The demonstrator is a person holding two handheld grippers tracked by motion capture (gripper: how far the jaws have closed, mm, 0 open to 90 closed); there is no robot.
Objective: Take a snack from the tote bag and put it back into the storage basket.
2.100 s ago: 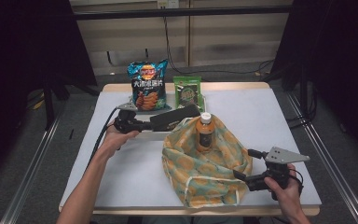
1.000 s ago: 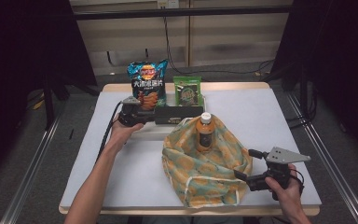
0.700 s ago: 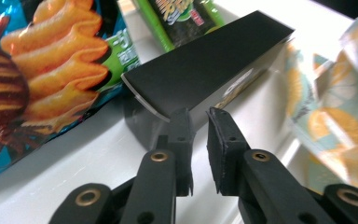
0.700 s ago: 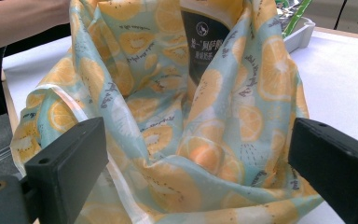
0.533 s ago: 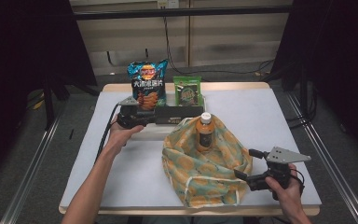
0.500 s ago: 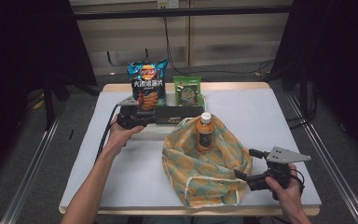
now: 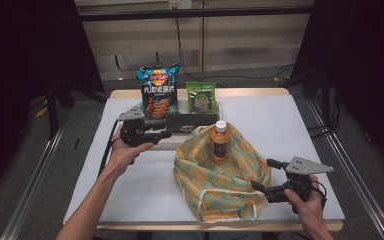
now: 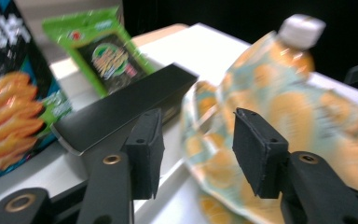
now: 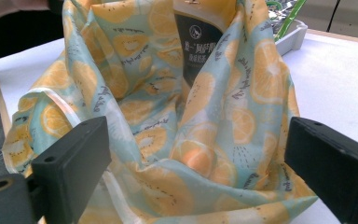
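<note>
Soft printed cloth, orange slices on pale blue, makes the bag (image 7: 220, 185), which slumps near the front edge of the white table (image 7: 280, 130) with a capped bottle (image 7: 220, 142) upright inside it. Just behind the bag lies a flat, matte black box (image 7: 190, 121); behind that stand a glossy chip packet (image 7: 156, 92) and a green packet (image 7: 201, 97). The left gripper (image 7: 167, 133) hovers left of the bag, beside the box; its jaws have just been opening and stand partly apart with nothing between them. The right gripper (image 7: 261, 175) sits at the bag's right rim, jaws wide, gripping nothing. Bare tabletop lies open to the bag's right and left.
</note>
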